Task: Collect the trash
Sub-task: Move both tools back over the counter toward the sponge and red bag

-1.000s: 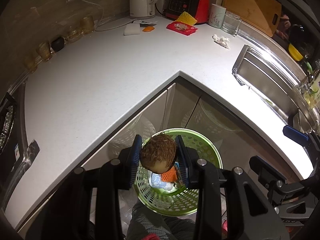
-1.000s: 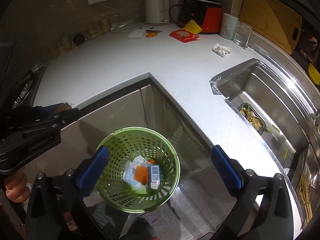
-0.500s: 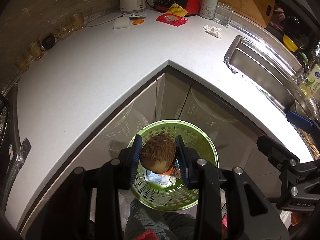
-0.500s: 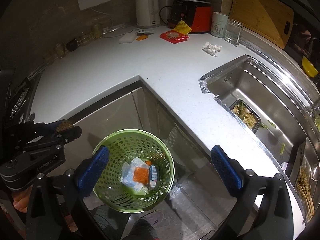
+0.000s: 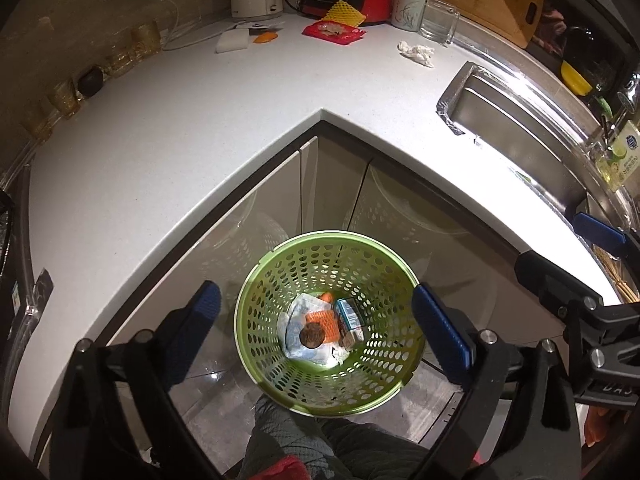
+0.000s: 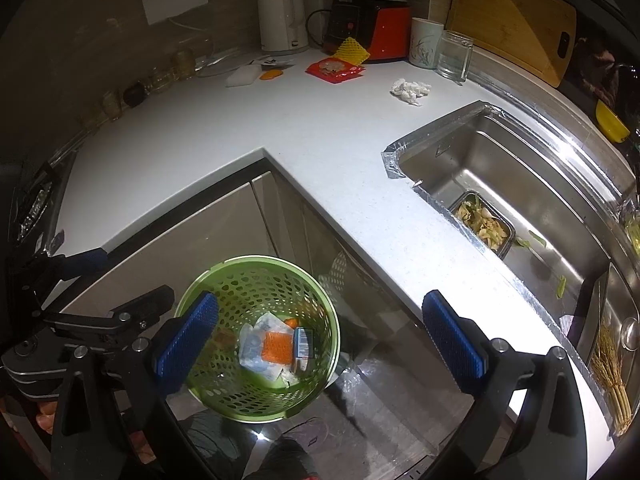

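Above the green basket [image 5: 256, 276], the left gripper [image 5: 320, 320] has just opened, nothing between its jaws; right gripper [image 6: 320, 336] spread.

Basket [image 5: 256, 280] on floor, before counter [image 5: 180, 128] corner.

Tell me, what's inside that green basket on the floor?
The green basket holds a brown fuzzy fruit, orange netting, white wrappers and a small carton; anything beneath them is covered.
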`<state>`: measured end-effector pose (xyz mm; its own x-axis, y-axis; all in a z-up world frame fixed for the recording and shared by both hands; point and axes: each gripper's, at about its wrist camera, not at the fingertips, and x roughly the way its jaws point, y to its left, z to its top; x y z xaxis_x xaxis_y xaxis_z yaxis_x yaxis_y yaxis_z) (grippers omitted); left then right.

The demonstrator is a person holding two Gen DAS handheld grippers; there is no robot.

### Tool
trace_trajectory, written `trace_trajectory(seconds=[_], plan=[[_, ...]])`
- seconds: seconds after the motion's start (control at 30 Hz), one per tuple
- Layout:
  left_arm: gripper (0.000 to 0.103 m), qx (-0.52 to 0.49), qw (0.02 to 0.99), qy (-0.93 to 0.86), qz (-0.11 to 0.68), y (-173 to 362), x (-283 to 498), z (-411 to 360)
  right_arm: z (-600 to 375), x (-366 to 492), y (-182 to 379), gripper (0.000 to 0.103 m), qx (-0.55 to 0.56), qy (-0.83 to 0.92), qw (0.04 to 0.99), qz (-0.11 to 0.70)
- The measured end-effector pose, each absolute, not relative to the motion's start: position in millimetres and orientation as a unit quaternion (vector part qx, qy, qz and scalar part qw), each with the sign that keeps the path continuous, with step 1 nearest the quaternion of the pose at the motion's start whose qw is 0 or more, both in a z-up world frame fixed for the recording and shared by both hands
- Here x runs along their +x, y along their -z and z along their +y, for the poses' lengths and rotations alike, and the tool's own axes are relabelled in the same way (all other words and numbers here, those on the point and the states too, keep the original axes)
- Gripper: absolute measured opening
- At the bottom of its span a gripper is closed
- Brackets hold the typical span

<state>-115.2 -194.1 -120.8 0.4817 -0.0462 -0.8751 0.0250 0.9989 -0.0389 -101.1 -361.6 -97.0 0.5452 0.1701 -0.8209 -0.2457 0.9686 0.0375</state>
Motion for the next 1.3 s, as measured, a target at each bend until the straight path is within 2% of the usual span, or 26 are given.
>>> trace_trajectory(seconds=[0.7, 1.3], plan=[[0.093, -0.009, 0.857, 0.01, 0.515, 118, -82, -174, -357, -74, 92, 0.101, -0.024, -0.11, 0.881, 0.46], [0.093, -0.02, 0.862, -0.007, 0.507, 115, 55, -90, -308, 44, 83, 0.101, -0.006, -0.092, 0.889, 0.45]])
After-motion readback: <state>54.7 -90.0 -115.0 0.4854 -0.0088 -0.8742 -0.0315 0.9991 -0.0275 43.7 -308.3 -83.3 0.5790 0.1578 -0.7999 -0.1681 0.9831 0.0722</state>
